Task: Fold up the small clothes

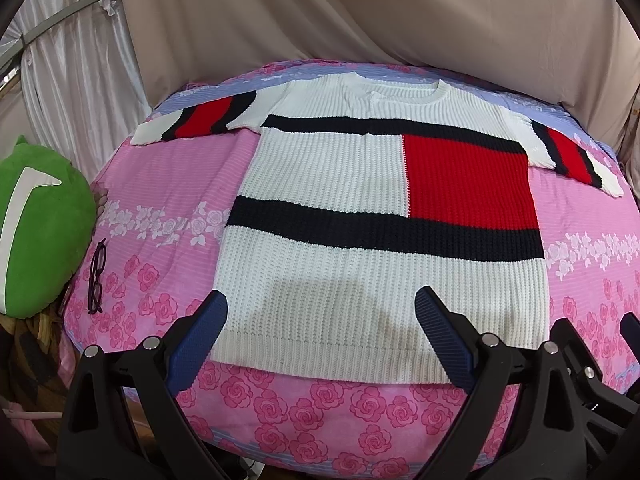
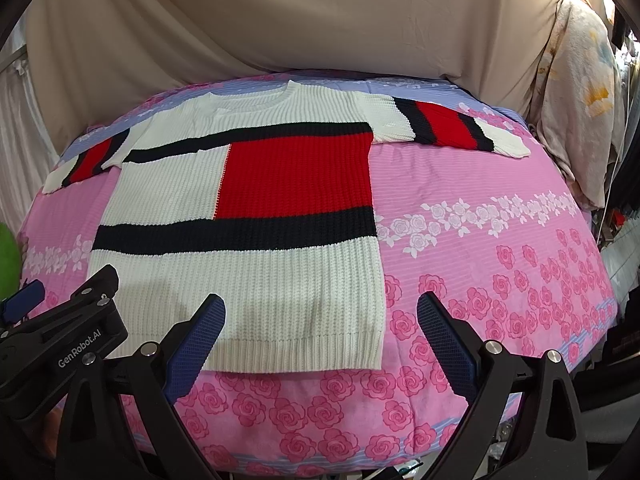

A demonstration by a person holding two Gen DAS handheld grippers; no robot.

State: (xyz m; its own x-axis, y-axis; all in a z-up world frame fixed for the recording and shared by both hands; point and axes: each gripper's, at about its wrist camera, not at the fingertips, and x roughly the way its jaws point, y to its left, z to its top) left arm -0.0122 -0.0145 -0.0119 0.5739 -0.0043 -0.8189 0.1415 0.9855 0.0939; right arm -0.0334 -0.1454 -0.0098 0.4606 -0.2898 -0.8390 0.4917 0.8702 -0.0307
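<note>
A: On the pink rose-print bedsheet (image 1: pixel 168 184), what lies leftmost?
B: A green plush cushion (image 1: pixel 36 232), then black eyeglasses (image 1: pixel 97 276).
A: And centre?
B: The white, red and navy knit sweater (image 1: pixel 360 216), flat, sleeves outspread.
A: Grippers?
B: Left gripper (image 1: pixel 320 320) and right gripper (image 2: pixel 320 320) both spread wide, empty, over the hem.

Sweater (image 1: pixel 360 200): white knit with navy bands and a red block, lying flat on the bed, both sleeves spread out sideways, hem nearest the camera.
Bed (image 1: pixel 320 412): pink rose-print sheet.
Left gripper (image 1: pixel 320 320): open wide, poised above the hem, holding nothing.
Right gripper (image 1: pixel 592 360): partly seen at the right edge.
Glasses (image 1: pixel 97 276): folded, left of the sweater.
Pillow (image 1: pixel 40 232): green, at the bed's left edge.
Curtain (image 1: pixel 360 12): beige, behind the bed.
</note>
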